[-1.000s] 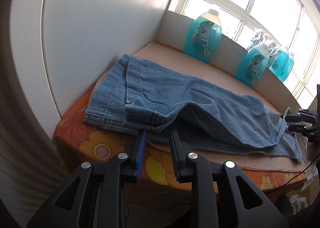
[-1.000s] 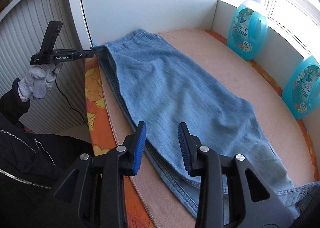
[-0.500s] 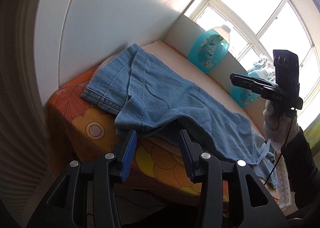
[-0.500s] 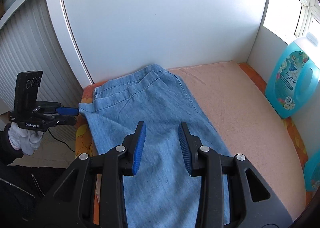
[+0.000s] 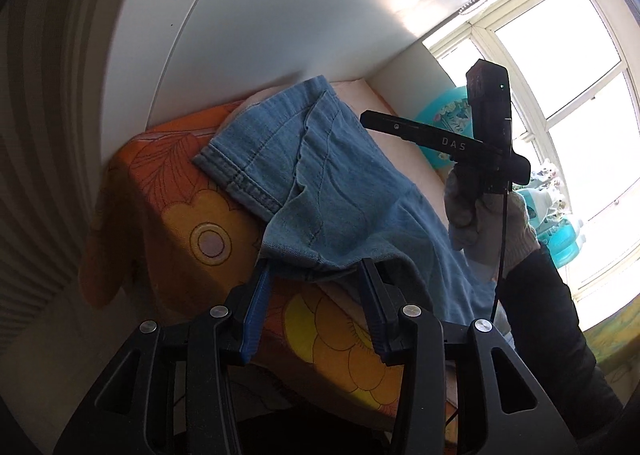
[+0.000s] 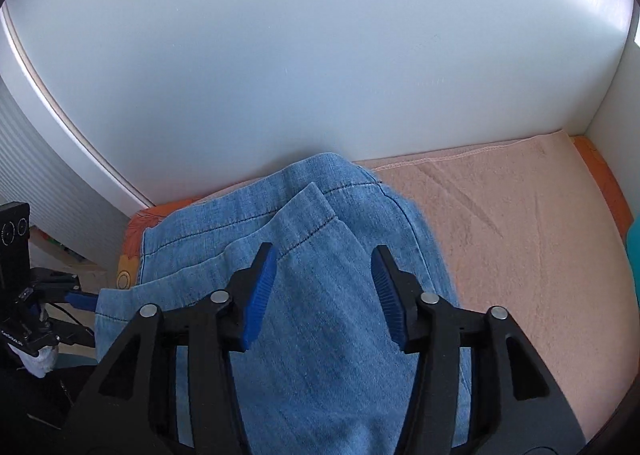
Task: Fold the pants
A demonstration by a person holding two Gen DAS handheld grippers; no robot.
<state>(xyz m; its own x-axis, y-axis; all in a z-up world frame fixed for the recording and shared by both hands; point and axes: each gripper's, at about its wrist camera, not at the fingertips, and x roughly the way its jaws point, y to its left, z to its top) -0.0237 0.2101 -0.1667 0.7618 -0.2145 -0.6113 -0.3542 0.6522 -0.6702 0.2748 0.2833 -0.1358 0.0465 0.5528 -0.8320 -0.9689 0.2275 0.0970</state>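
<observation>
On the orange flowered cover (image 5: 172,191), the blue denim pants (image 5: 332,191) are spread toward the white panel (image 6: 320,55), with the left gripper (image 5: 314,287) parted at their near edge and the right gripper (image 6: 322,275) held spread above them.

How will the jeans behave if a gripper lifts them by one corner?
The jeans are probably floppy: they drape and wrinkle over the cushion edge, so they should sag below the left gripper. The denim looks thick at the stitched hem, so likely heavyish. The towel looks rough, so dragging may bunch them.
</observation>
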